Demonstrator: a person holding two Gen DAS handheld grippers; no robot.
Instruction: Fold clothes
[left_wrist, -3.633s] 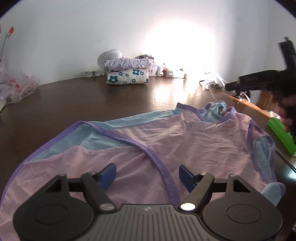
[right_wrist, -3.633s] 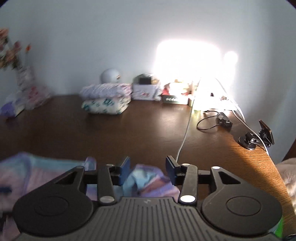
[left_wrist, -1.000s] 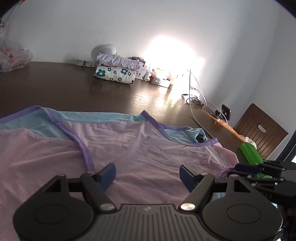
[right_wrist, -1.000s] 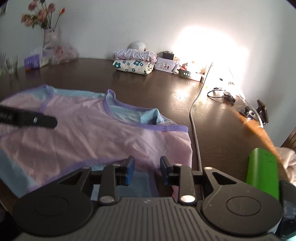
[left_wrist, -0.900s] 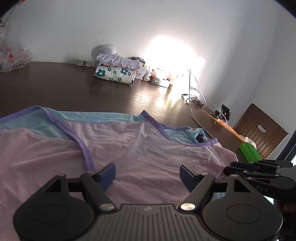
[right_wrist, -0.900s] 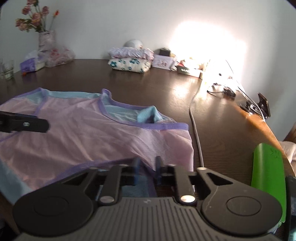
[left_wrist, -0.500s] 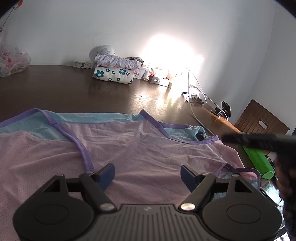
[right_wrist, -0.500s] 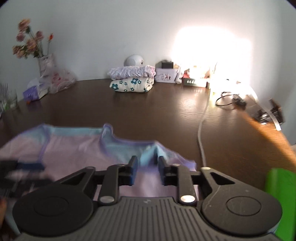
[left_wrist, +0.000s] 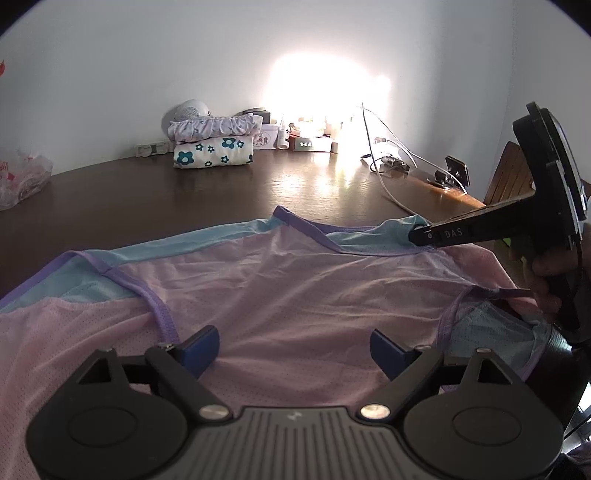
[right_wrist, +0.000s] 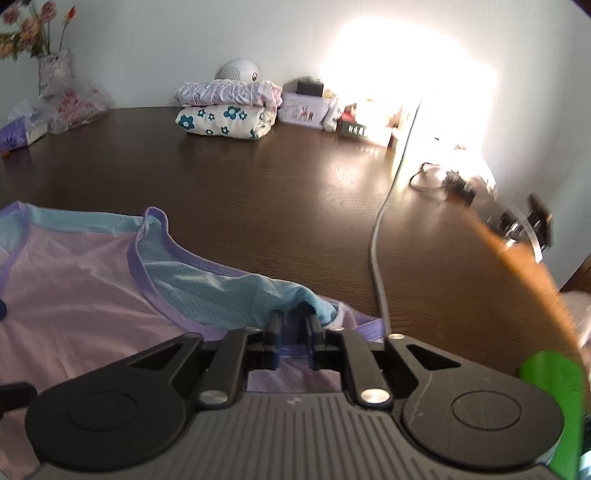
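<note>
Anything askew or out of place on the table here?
Only the shirt: its blue shoulder is bunched up at the right gripper, not lying flat. The folded clothes by the wall look tidy.

One pink vest (left_wrist: 295, 288), two folded garments (right_wrist: 225, 107), one table (right_wrist: 258, 192), one green object (right_wrist: 550, 402)
</note>
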